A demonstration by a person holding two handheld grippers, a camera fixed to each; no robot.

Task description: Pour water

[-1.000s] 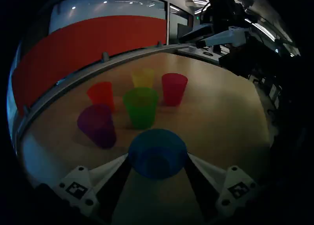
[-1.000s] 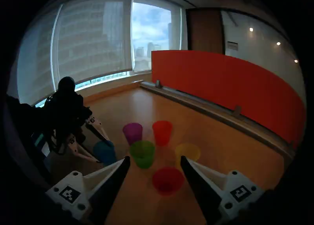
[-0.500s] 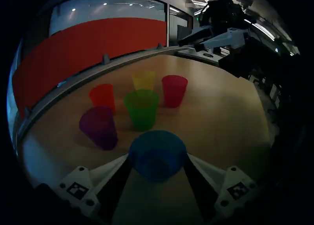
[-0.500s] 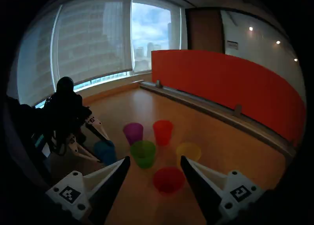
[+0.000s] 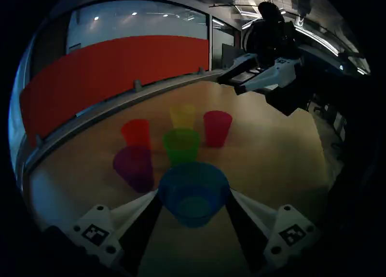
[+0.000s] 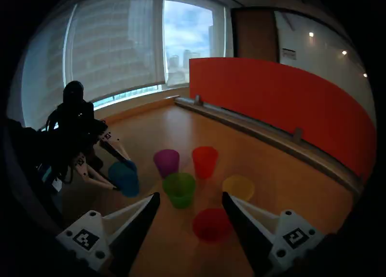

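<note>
While the left tongs (image 5: 194,192) clench the blue cup (image 5: 194,202), no pouring has begun.
Held upright over the bench (image 5: 280,146) just short of the green cup (image 5: 181,144), it shows no tilt, and whether it holds water I cannot tell. The right tongs (image 6: 190,195) hang released and empty above the red cup (image 6: 211,224). Choosing a target, tipping and setting down all remain, I judge.

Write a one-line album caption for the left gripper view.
Left gripper holds a blue cup before five colourful cups on a wooden table, right gripper open beyond.
</note>
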